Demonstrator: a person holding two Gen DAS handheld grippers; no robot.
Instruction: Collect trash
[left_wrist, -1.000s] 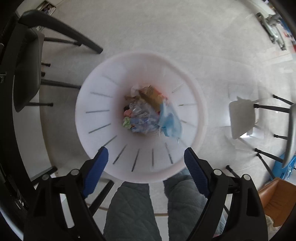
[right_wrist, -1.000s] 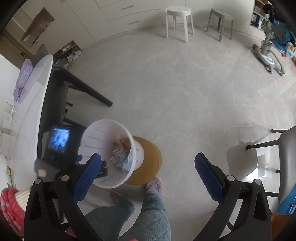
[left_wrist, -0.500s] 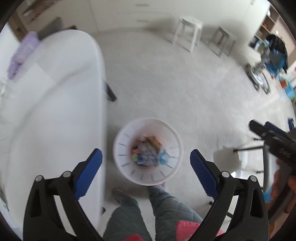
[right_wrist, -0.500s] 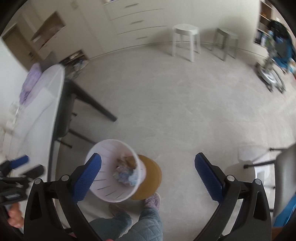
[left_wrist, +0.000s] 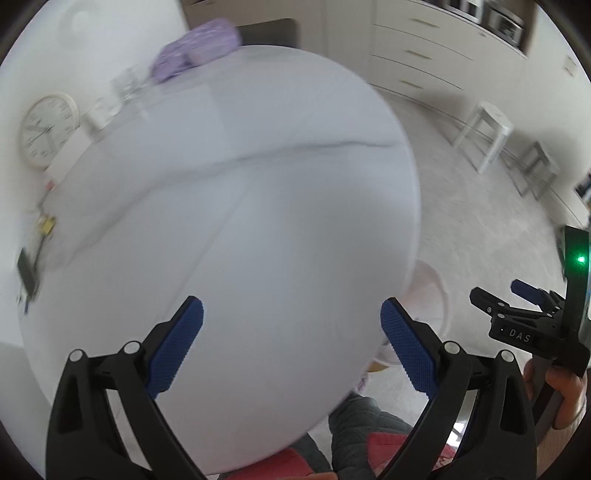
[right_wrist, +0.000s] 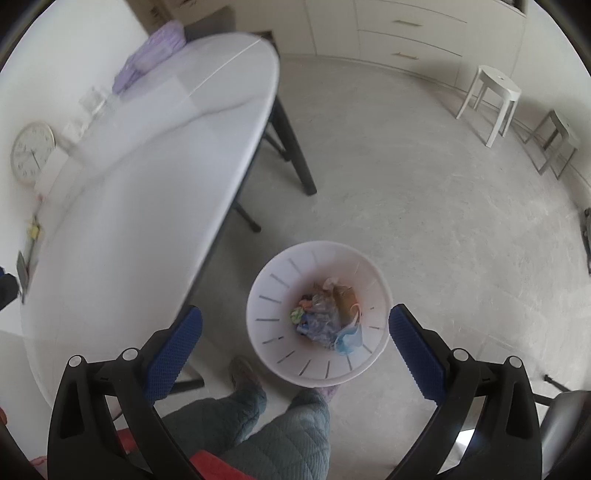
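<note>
**Both claws open and unloaded; trash lying in bin on floor**

The left claw (left_wrist: 291, 328) is hovering above the white counter (left_wrist: 229, 229), with its blue fingers (left_wrist: 177, 341) spread wide and nothing lying between them. The counter surface is filling most of the left wrist view and is appearing blurred. A purple package (left_wrist: 195, 55) is resting at the far end of the counter, and a white wall clock (left_wrist: 46, 129) is showing at the left edge. The right claw (left_wrist: 524, 295) is appearing at the right edge of that view, gripped by the person's hand (left_wrist: 561, 398), with a green indicator light glowing on its body.

In the right wrist view, the right claw (right_wrist: 295, 343) is pointing down toward the floor (right_wrist: 443, 221), with its blue pads (right_wrist: 415, 356) held far apart and gripping nothing. The white trash bin (right_wrist: 273, 288) is standing on the floor beside the counter's edge, directly between the claw's two fingers in the view. The trash (right_wrist: 328, 317), a mix of crumpled clear plastic, blue plastic and coloured scraps, is lying at the bottom of the bin. The person's legs (right_wrist: 280, 424), in grey quilted trousers, are standing just beside the bin. Two stools (right_wrist: 491, 92) are standing well apart from the bin, near the cabinets.
</note>
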